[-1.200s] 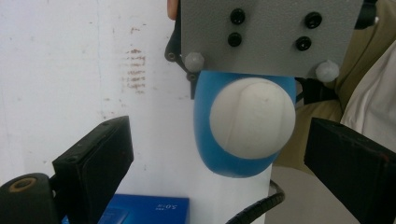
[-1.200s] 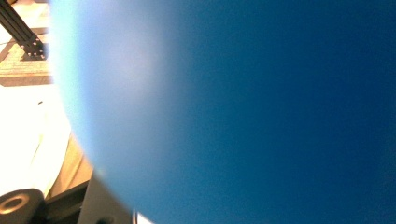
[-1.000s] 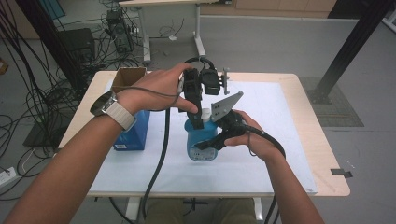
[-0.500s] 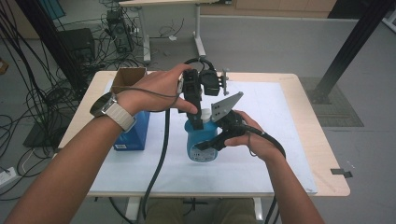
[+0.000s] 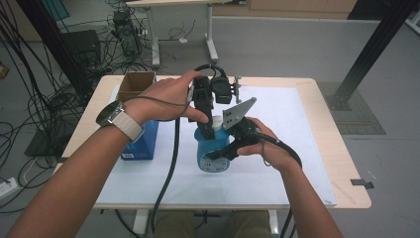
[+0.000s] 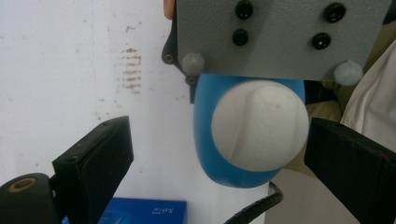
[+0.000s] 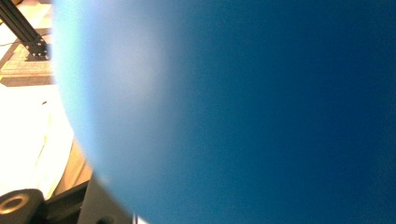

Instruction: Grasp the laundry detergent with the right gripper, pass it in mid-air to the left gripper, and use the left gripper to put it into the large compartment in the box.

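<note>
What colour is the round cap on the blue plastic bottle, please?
White; the round cap shows best in the left gripper view.

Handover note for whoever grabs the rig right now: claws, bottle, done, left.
Right claw: shut on the blue bottle, gripping its body from the side and holding it upright on the white sheet.
Left claw: open, above the white cap, jaws either side, not touching.
Blue box and cardboard box sit at table left.
Done: bottle steadied, left claw lined up.
Left: probably close on the cap and work it; the cap looks fully on.
</note>
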A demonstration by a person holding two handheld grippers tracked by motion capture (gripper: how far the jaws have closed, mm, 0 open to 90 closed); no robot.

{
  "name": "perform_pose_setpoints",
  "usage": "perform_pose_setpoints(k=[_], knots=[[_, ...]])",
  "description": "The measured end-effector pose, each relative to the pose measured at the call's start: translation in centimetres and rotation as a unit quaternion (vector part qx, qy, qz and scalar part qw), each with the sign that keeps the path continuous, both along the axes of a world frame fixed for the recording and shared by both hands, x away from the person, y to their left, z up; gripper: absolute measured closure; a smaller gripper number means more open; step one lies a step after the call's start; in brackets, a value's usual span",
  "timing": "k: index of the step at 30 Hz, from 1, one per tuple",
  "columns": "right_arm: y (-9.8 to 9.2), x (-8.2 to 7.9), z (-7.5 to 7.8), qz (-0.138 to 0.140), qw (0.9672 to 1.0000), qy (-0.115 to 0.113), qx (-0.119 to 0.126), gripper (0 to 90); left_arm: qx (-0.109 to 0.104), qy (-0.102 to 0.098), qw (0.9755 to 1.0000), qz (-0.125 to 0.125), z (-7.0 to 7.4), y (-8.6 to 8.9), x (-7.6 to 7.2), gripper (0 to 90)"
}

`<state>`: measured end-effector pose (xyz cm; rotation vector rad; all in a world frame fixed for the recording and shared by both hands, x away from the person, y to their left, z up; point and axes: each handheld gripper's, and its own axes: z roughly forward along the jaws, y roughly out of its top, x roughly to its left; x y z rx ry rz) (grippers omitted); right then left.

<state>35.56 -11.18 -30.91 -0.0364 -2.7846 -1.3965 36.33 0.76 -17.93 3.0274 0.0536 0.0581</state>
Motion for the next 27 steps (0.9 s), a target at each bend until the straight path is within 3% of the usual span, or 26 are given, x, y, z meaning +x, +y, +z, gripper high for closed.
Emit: perform_pose_setpoints(k=[27], knots=[[0.0,-0.2,0.0,-0.001,1.0000,0.004,0.003,43.9,0.007,0.020,0.9997,-0.015,-2.0,-0.8,-0.2,8.5]])
